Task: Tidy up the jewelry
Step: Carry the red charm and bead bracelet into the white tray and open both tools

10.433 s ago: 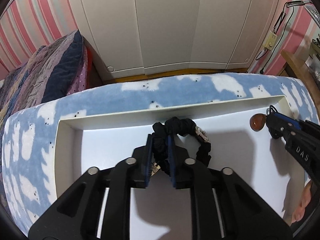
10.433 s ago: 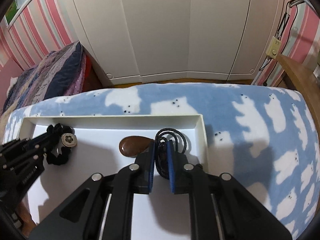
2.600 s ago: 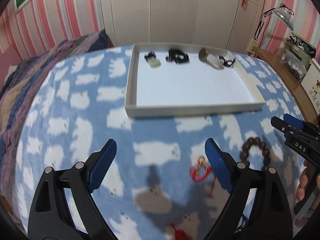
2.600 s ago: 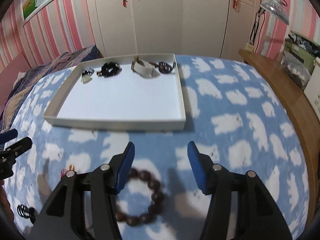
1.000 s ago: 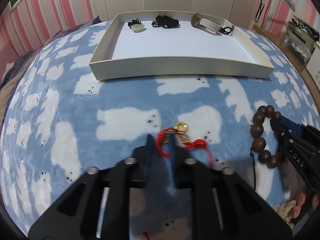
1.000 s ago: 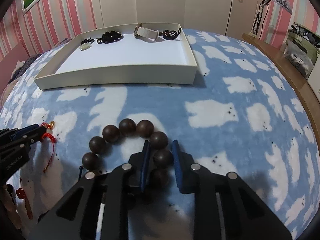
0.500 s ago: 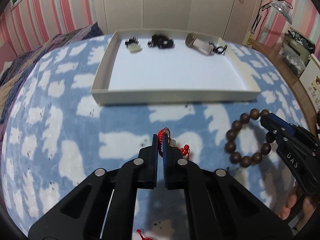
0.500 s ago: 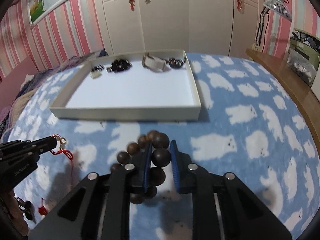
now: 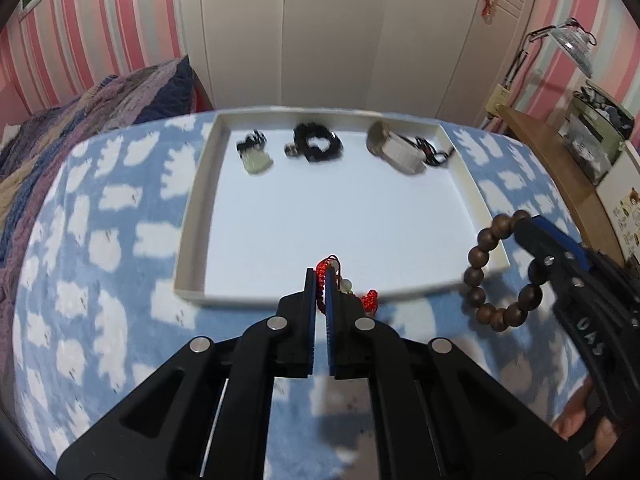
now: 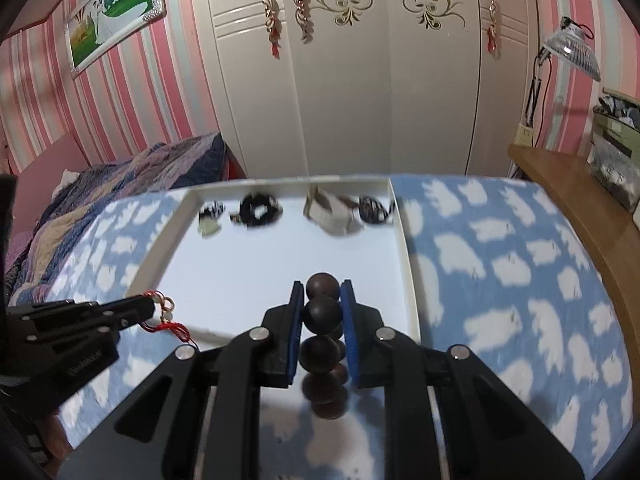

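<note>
- The white tray (image 9: 192, 216) is lying just beyond both grippers.
- The brown bead bracelet (image 10: 322, 312) is being squeezed by the right gripper (image 10: 322, 320), near the tray's right side.
- The red string charm (image 9: 332, 284) is being pinched by the left gripper (image 9: 318, 308), over the near rim.

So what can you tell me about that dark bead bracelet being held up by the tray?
The bead bracelet is a loop of round, dark brown beads that look like polished wood, strung closely together. The right gripper is shut on one bead, its blue pads pressing either side, and the rest of the loop hangs free below, clear of the blue blanket. It hangs near the front right corner of the white tray. Nothing else touches it.
</note>
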`<move>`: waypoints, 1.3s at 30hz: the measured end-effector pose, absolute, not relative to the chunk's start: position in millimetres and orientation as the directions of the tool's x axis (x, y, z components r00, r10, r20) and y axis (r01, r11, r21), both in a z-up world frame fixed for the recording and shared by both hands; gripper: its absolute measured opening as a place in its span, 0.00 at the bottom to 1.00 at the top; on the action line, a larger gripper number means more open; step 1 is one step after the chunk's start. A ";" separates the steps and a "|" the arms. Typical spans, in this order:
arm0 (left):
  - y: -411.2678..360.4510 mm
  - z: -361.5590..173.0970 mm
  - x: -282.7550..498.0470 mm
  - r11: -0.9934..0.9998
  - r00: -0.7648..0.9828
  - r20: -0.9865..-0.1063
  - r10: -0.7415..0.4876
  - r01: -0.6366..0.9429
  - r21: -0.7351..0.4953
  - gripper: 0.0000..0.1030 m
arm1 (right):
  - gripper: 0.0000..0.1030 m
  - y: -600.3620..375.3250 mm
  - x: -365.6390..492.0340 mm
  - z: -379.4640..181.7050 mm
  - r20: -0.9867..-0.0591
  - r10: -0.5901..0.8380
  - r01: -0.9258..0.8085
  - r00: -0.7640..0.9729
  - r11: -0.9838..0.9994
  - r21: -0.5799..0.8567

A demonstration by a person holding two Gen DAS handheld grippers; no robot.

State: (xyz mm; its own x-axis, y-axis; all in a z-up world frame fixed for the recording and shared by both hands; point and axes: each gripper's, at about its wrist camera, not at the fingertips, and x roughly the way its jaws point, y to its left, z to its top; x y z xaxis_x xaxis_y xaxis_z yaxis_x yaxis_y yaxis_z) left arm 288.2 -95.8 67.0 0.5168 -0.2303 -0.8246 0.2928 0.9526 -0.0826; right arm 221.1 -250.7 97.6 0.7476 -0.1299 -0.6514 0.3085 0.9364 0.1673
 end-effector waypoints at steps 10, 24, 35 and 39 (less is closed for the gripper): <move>-111.7 56.4 361.7 0.955 0.488 -0.846 -0.215 0.287 -0.077 0.02 | 0.18 -276.8 295.7 86.2 -0.694 -0.138 0.322 0.707 0.936 0.142; -117.7 -5.6 422.8 0.962 0.429 -0.887 -0.170 0.269 -0.054 0.02 | 0.18 -321.8 333.8 32.5 -0.772 -0.185 0.385 0.608 0.919 0.083; -124.6 -13.4 420.1 0.955 0.428 -0.894 -0.135 0.296 -0.003 0.18 | 0.24 -327.9 343.3 13.9 -0.819 -0.193 0.395 0.540 0.918 0.044; -125.0 3.4 410.0 0.953 0.448 -0.882 -0.146 0.302 -0.004 0.36 | 0.38 -327.3 334.1 28.3 -0.799 -0.185 0.393 0.573 0.917 0.070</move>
State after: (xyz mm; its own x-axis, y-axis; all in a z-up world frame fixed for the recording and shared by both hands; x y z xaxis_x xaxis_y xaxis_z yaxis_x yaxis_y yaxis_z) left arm 410.0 -125.0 3.4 0.4479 -0.1458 -0.8821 0.3017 0.9534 -0.0044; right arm 334.1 -327.3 28.3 0.5728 -0.1846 -0.7986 0.3926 0.9171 0.0696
